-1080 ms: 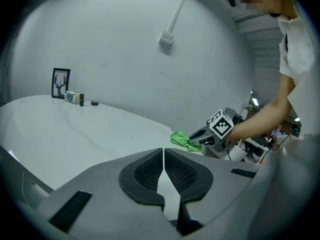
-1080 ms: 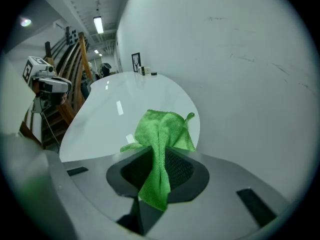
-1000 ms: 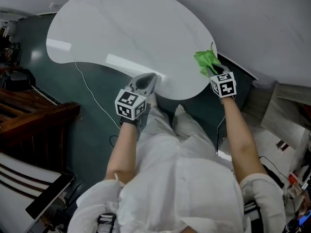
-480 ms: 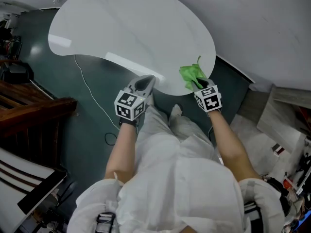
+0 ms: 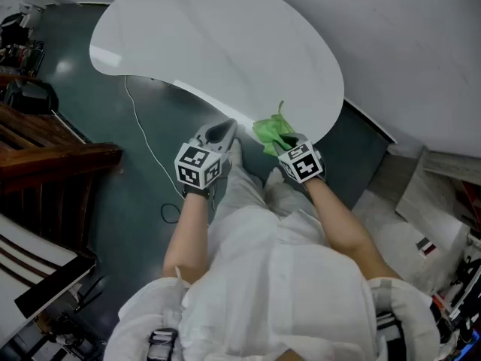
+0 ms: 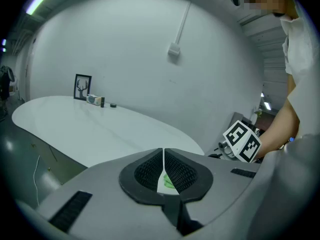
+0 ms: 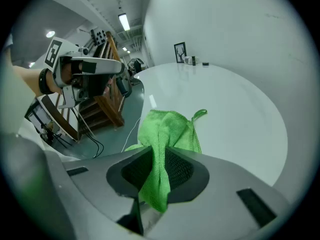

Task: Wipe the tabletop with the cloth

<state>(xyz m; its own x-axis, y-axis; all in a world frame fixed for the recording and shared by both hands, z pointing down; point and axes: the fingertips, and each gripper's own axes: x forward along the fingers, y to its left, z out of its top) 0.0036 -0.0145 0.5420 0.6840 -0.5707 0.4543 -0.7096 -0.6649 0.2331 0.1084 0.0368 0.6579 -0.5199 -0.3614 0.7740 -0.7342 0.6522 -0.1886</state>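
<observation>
Currently we hold the green cloth [image 5: 272, 130] pinched in the closed right tongs [image 5: 286, 144] at the near edge of the white surface [image 5: 225, 43], centre frame, left tongs [image 5: 223, 131] closed on nothing beside it; we judge most wiping remains ahead.

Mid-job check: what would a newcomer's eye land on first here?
The bright green cloth, pinched in the right tool, sits at the near edge of the white curved tabletop. The left tool is shut and empty beside it.
</observation>
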